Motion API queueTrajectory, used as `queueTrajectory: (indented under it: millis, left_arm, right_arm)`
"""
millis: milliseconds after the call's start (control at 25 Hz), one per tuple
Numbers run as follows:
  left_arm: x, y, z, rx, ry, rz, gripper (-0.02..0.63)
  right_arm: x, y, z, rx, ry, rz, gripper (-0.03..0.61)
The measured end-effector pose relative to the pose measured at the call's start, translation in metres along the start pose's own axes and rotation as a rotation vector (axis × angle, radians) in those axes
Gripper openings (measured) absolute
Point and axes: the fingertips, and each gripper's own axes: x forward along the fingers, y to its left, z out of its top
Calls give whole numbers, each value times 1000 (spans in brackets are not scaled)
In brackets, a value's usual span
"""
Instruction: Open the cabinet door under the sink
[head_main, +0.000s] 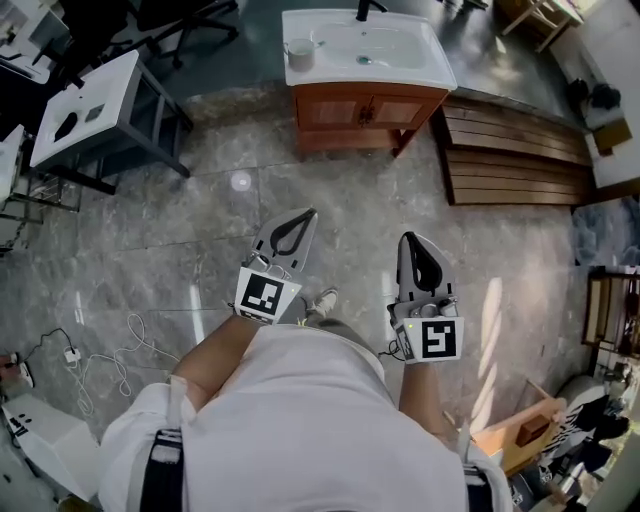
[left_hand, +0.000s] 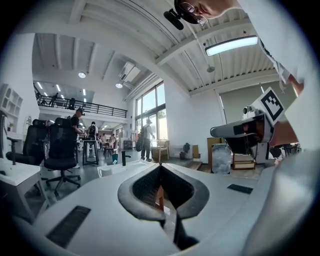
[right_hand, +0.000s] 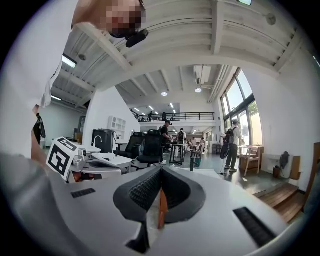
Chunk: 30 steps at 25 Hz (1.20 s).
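Across stone floor (head_main: 200, 210), facing cabinet door (head_main: 335, 110); holding left gripper (head_main: 306, 217), right gripper (head_main: 409, 240) clenched empty; expecting stiff, light swing from centre knob (head_main: 366, 113).

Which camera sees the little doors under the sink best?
The head view: the wooden cabinet under the sink shows whole, with both doors shut. Both gripper views look out level across the room and show no cabinet doors.
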Motion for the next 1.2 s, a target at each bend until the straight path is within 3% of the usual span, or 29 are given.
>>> queueTrajectory:
  millis: [200, 560, 920, 1200]
  left_arm:
    - [2, 1, -13, 5, 42, 35, 12]
    - [69, 24, -36, -27, 73, -28, 12]
    - [196, 121, -44, -60, 72, -56, 12]
    - [262, 180, -46, -77, 75, -100, 12]
  right_arm:
    - [2, -15, -14, 15, 9, 12, 32]
    - [47, -51, -28, 25, 58, -36, 32]
    - [174, -116, -7, -9, 95, -81, 32]
    - [253, -140, 3, -29, 118, -106, 32]
